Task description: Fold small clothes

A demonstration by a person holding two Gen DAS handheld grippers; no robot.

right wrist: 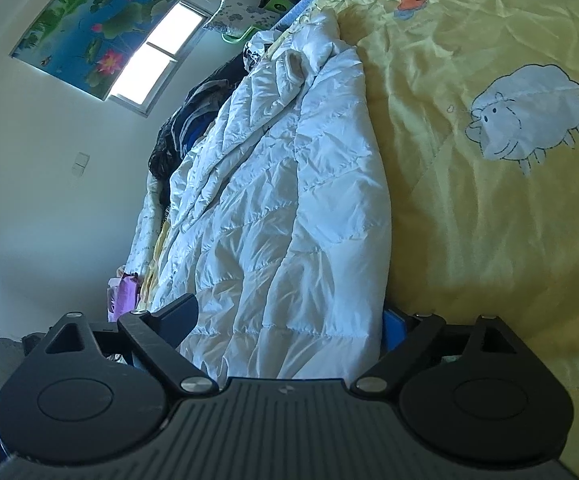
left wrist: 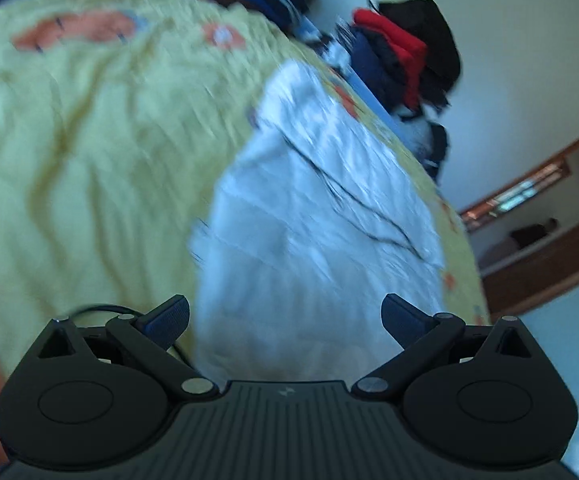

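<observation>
**Across the bed: jacket laid long, both grippers free**

Centre of both views: white quilted jacket (right wrist: 281, 208) lies lengthwise on the yellow bedspread (right wrist: 469, 240), apparently folded narrow, likely ready for the next fold. Left gripper (left wrist: 285, 316) hovers over its near end, jaws spread, nothing between them. Right gripper (right wrist: 289, 320) jaws spread wide, straddling the hem, not pinching. Clothes pile (left wrist: 405, 52) along the bed's far edge. No containers visible.

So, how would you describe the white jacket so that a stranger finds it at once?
Look at the yellow bedspread with the sheep drawing. Along its edge, beside the pile of dark clothes, lies the white quilted puffer jacket. It alone is shiny, white and stitched in puffy bands.
</observation>
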